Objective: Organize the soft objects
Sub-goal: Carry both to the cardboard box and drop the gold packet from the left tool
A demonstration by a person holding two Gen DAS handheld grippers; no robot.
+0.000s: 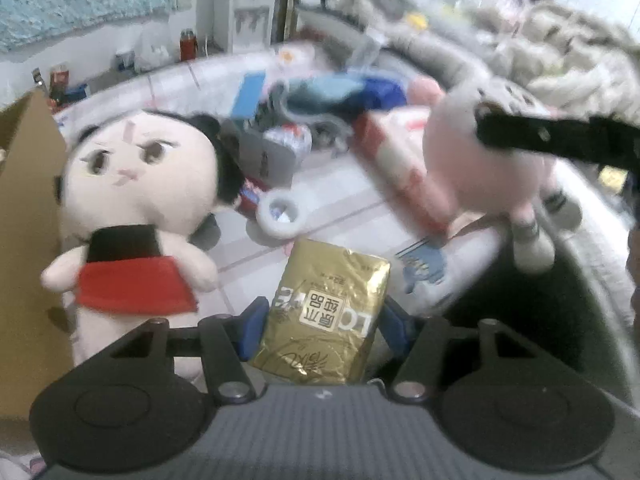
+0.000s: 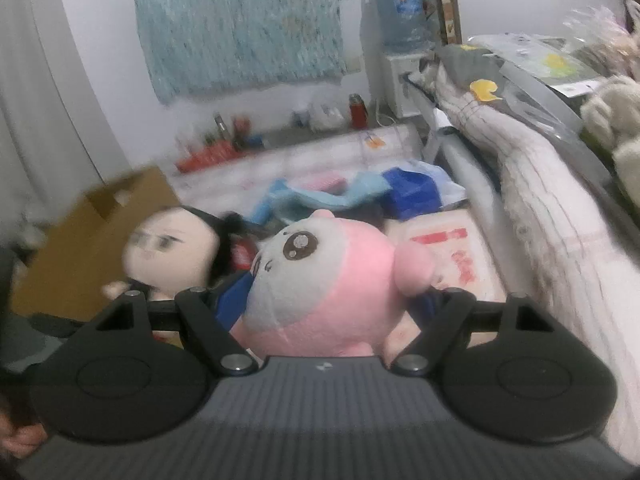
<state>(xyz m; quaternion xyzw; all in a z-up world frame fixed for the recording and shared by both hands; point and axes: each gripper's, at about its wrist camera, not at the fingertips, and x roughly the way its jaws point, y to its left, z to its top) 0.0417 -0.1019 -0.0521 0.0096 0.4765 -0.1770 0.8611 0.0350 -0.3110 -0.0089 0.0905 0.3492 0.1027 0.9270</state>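
My left gripper (image 1: pixel 322 322) is shut on a gold foil packet (image 1: pixel 326 312) with printed characters, held low over the bed. A plush doll with a pale face, black hair and red skirt (image 1: pixel 136 200) stands at the left, against a cardboard box (image 1: pixel 24 216). My right gripper (image 2: pixel 326 300) is shut on a pink and grey plush animal (image 2: pixel 320 280). The same plush hangs in the air at the right of the left wrist view (image 1: pixel 492 168), pinched by the right gripper's black fingers (image 1: pixel 532 136). The doll also shows in the right wrist view (image 2: pixel 172 252).
The bed sheet (image 1: pixel 340 200) carries a white ring (image 1: pixel 280 216), a red and white pack (image 1: pixel 400 160), a grey bag (image 1: pixel 264 152) and blue cloths (image 1: pixel 340 96). A furry blanket pile (image 2: pixel 540 200) lies along the right. A water dispenser (image 2: pixel 400 40) stands behind.
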